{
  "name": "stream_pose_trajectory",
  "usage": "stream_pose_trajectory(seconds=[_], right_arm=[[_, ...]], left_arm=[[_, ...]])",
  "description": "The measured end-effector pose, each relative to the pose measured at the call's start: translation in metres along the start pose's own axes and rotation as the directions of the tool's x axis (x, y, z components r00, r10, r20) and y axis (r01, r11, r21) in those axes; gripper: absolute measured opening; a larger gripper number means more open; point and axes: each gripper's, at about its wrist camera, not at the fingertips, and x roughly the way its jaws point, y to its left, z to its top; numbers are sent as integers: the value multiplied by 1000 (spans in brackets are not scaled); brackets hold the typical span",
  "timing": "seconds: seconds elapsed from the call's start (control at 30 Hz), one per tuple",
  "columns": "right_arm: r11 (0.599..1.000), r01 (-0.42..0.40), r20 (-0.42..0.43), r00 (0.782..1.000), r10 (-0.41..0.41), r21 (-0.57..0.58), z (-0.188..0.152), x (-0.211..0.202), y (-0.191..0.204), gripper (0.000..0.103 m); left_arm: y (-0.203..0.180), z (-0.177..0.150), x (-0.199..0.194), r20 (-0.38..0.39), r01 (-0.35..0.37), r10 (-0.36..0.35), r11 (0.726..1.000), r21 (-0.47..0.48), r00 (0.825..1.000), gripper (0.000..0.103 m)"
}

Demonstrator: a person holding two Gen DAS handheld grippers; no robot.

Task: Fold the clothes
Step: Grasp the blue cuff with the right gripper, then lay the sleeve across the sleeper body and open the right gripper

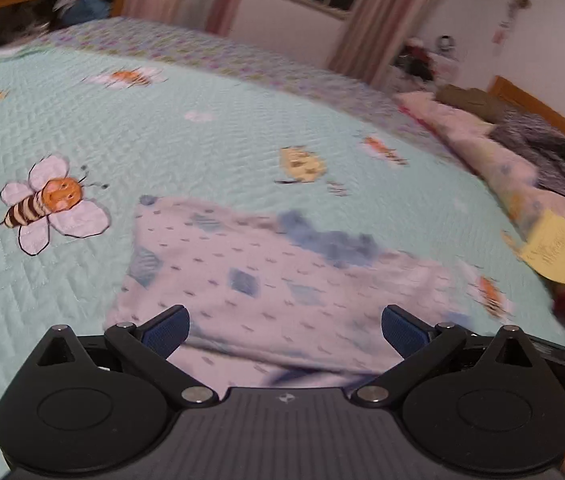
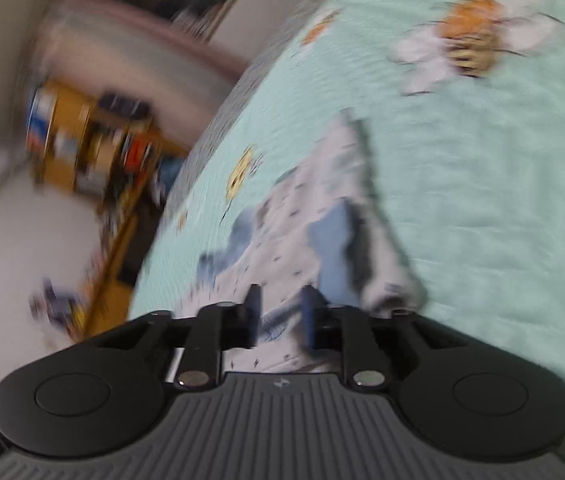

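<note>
Black gripper housings fill the near edge of both wrist views, each over one mint-green quilted bedspread (image 1: 210,136) that covers the bed and takes up most of either picture. One pale garment (image 1: 266,276), lilac-white with small dark marks, blue patches and a blue trim along its far edge, lies flat on the near middle of the bedspread. The left gripper (image 1: 285,330) hangs above the garment's near edge with its jaws wide apart and nothing between them. In the right wrist view, tilted and blurred, the right gripper (image 2: 282,312) sits low over the same garment (image 2: 302,216); its jaws stand a narrow gap apart, with cloth showing in the gap, and whether the pads press on it cannot be told.

Two pink curtain panels (image 1: 386,20) frame one dark window at the far wall. One row of pillows and bundled fabric (image 1: 522,152) runs along the right side by the wooden headboard (image 1: 554,120). One wooden shelf unit (image 2: 94,144), crowded and blurred, stands on the floor beyond the bed's far edge. One large appliqué bee (image 1: 52,202) sits left of the garment, and several smaller bee motifs dot the spread farther off. One yellow paper note (image 1: 560,248) lies at the right edge.
</note>
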Motion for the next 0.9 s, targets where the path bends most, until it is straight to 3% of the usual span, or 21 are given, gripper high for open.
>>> stream_pose_trajectory(seconds=[0.07, 0.1, 0.17, 0.23, 0.37, 0.5, 0.53, 0.57, 0.63, 0.67, 0.7, 0.8, 0.87, 0.9], right_arm=[[998, 52, 36, 998, -51, -22, -3, -8, 8, 27], [996, 75, 54, 996, -72, -48, -5, -12, 17, 31], [988, 100, 83, 992, -91, -119, -13, -17, 37, 53], [973, 105, 83, 992, -90, -203, -25, -12, 58, 65], [967, 39, 11, 999, -38, -252, -46, 15, 84, 67], [984, -45, -72, 997, 33, -171, -53, 44, 81, 71], [989, -27, -81, 997, 15, -146, -53, 49, 75, 68], [994, -9, -68, 998, 2, -110, -53, 48, 65, 50], [1000, 5, -27, 1000, -5, -16, -51, 40, 43, 19], [1000, 9, -22, 1000, -9, 25, -49, 36, 35, 9], [999, 18, -17, 1000, -17, 43, -48, 32, 31, 8], [998, 64, -15, 998, -64, -15, -49, 21, 44, 20], [992, 90, -15, 996, -91, -86, -54, 15, 62, 53], [988, 92, -17, 995, -95, -123, -58, 11, 72, 61]], left_arm=[[21, -3, 25, -95, -42, 36, 997, -58, 995, 102], [31, -7, 31, -114, -23, 15, 997, -77, 993, 102], [35, -13, 22, -72, 26, -32, 997, -72, 997, 102], [40, -15, 18, -77, 51, -58, 995, -89, 995, 102], [60, -15, 10, -74, 138, -153, 975, -176, 985, 102], [95, -18, 3, -43, 258, -286, 910, -326, 957, 101], [98, -19, 3, -39, 267, -297, 902, -340, 954, 98], [102, -20, 2, -34, 275, -306, 894, -353, 951, 96], [97, -21, -4, -39, 256, -285, 906, -336, 958, 94], [93, -22, -8, -41, 243, -270, 915, -321, 962, 94], [88, -22, -13, -45, 221, -246, 927, -301, 968, 94], [71, -25, -31, -55, 182, -200, 956, -232, 978, 94], [59, -29, -49, -52, 225, -240, 955, -194, 969, 94], [52, -31, -57, -54, 253, -266, 951, -176, 963, 96]])
